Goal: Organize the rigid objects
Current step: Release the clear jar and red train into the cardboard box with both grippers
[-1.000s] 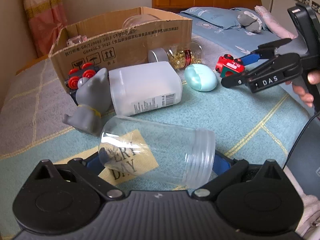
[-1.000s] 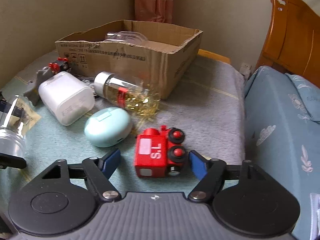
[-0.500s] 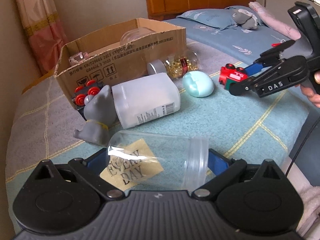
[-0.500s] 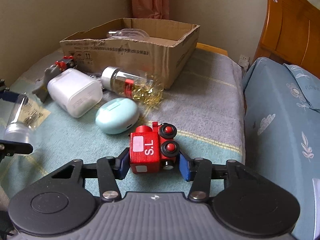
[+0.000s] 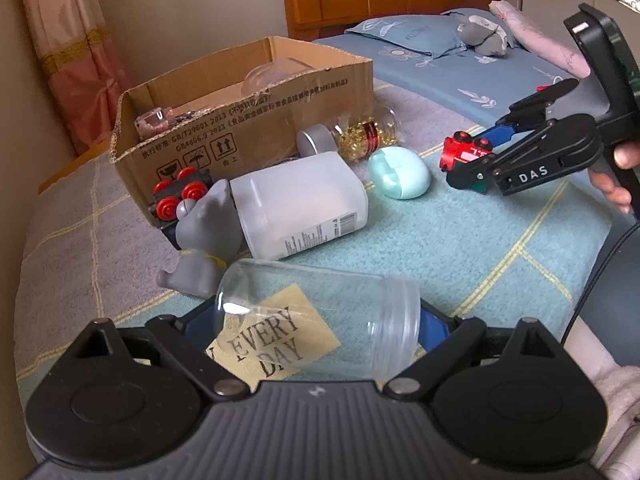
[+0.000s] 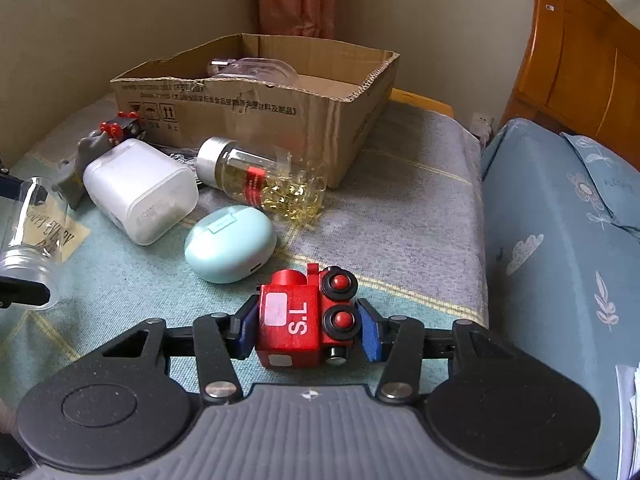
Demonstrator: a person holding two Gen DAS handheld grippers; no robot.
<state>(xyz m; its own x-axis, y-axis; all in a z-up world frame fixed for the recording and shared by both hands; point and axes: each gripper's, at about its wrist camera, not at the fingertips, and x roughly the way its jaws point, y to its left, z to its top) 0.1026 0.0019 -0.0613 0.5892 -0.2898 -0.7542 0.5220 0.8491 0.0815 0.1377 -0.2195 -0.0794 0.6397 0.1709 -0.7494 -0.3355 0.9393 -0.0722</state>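
Observation:
My left gripper (image 5: pixel 308 324) is shut on a clear plastic jar (image 5: pixel 320 320) with an "EVERY DAY" label, held lying sideways above the blanket; the jar also shows at the left edge of the right wrist view (image 6: pixel 32 236). My right gripper (image 6: pixel 306 328) is shut on a red toy train (image 6: pixel 306 320) marked "S.L", lifted off the blanket; it shows in the left wrist view (image 5: pixel 466 152) too. An open cardboard box (image 6: pixel 280 112) stands at the back with a clear container inside.
On the blanket lie a white plastic bottle (image 5: pixel 300 204), a mint oval case (image 5: pixel 400 174), a glass bottle of gold capsules (image 6: pixel 260 176), a grey toy figure (image 5: pixel 204 236) and a red-wheeled toy (image 5: pixel 176 192). A blue-sheeted bed (image 6: pixel 560 220) lies to the right.
My right gripper closed on the red train and lifted it. My left gripper rose a little with the clear jar in it.

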